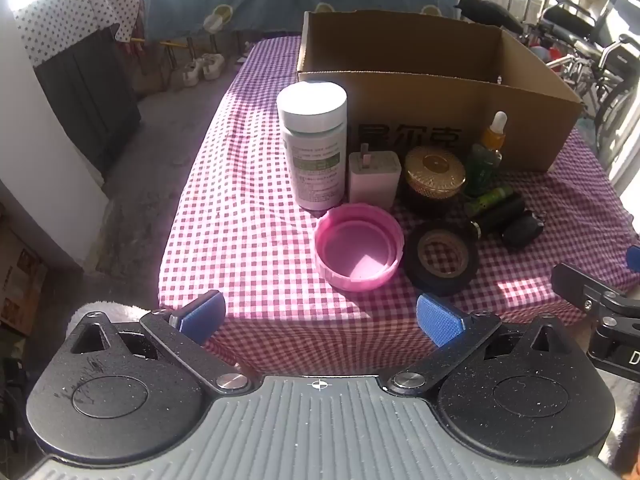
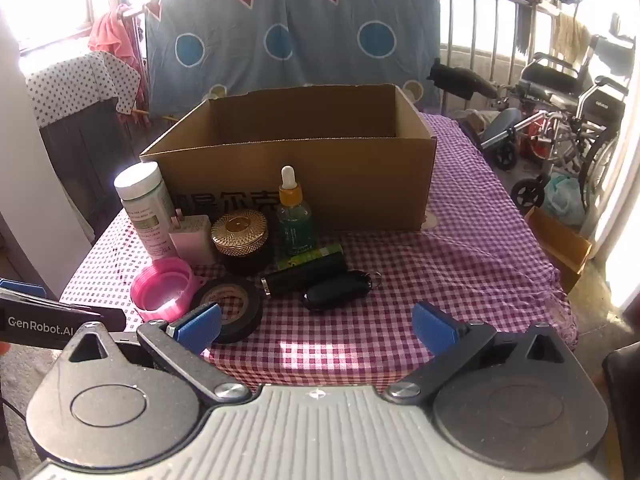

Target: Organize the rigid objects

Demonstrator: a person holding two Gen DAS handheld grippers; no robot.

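Right wrist view alone shows box (image 2: 304, 184) interior bare; both hand-held grippers (image 1: 320, 318) (image 2: 316, 326) released.

Bright sun pours in from the windows (image 2: 48, 4) at the back and from the right side, and they glow so white that nothing shows in them. Sunny patches lie on the checked cloth (image 2: 460, 280), with dark shadows beside the cardboard box (image 2: 304, 188) and under the small things. The pink cap (image 1: 358, 252) has a lit spot inside. Both pictures bend at the edges, so straight lines curve. The corners look dark and a little fuzzy; the middle is fairly sharp.
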